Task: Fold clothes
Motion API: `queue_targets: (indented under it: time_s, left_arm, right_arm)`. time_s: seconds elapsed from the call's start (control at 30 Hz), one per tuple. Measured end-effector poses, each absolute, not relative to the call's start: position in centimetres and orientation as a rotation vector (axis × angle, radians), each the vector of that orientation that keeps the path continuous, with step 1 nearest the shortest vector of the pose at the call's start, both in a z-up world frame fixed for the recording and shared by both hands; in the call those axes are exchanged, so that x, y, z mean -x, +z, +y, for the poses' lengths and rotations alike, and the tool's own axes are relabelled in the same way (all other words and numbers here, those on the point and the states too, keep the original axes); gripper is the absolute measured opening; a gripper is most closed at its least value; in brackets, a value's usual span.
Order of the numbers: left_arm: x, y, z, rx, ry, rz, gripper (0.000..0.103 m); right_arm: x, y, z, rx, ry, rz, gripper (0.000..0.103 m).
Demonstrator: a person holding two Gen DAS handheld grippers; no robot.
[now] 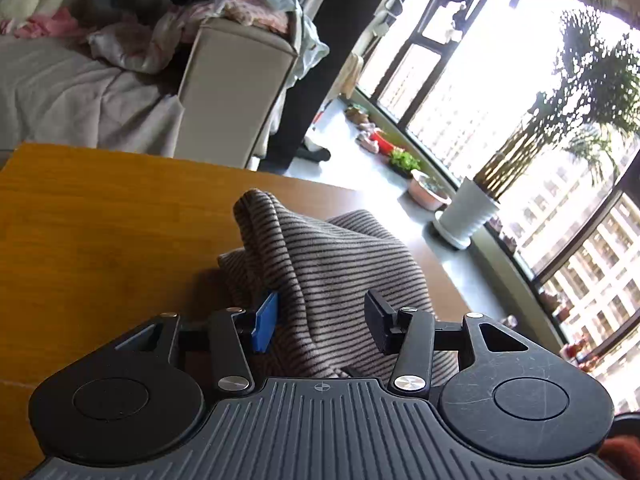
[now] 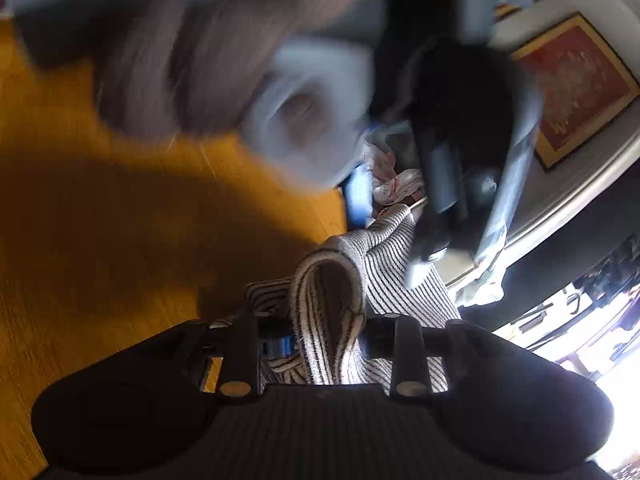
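In the left wrist view a brown striped garment (image 1: pixel 332 264) lies bunched on the wooden table (image 1: pixel 100 232), one fold peaking upward. My left gripper (image 1: pixel 322 326) is open around it. The cloth runs between the fingers and rests against the blue pad (image 1: pixel 266 326), while the black finger (image 1: pixel 378 326) stands apart from the fold. The right wrist view is blurred by motion. There my right gripper (image 2: pixel 328 342) is shut on a thick loop of the same striped garment (image 2: pixel 332 292), which fills the gap between its fingers just above the table (image 2: pixel 120 264).
A beige sofa (image 1: pixel 236 80) piled with loose clothes (image 1: pixel 240 4) stands beyond the table's far edge. Potted plants (image 1: pixel 468 212) line the big window at right. In the right wrist view a blurred pale sleeve (image 2: pixel 312 112) and a dark shape (image 2: pixel 444 184) hang close ahead.
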State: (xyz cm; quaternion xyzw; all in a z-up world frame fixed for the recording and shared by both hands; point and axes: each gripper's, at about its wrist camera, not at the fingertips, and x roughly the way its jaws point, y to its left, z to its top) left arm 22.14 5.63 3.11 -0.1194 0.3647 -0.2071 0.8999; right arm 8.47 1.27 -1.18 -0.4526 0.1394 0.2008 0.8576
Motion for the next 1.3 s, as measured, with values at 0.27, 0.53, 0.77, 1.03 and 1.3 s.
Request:
queue_targets:
  time_s: [0.27,0.53,0.77,1.03,1.3]
  left_arm:
    - [-21.8,1.1,5.3,0.202,-0.427,0.767,0.066]
    - [-22.2,0.6,6.1,0.207,-0.437,0.770,0.070]
    - [-22.0,0.0,7.6,0.221,-0.426,0.777,0.074]
    - [-22.1,-0.7,8.4,0.253,-0.425,0.781,0.079]
    - [-22.4,-0.9,8.2,0.246,-0.416,0.779,0.084]
  right_arm:
    - [-12.0,8.3,-10.3,0.278,0.580,0.472,0.075]
    - [-22.0,5.4,-18.0,-0.348,0.394,0.661,0.075]
    - [-25.0,2.1,-17.1,-0.543,0.524,0.722,0.057]
    - [-25.1,3.1,-14.0,-0.147,0.364,0.687,0.055]
    - [-20.4,5.5,-12.4,0.020,0.421,0.551,0.077]
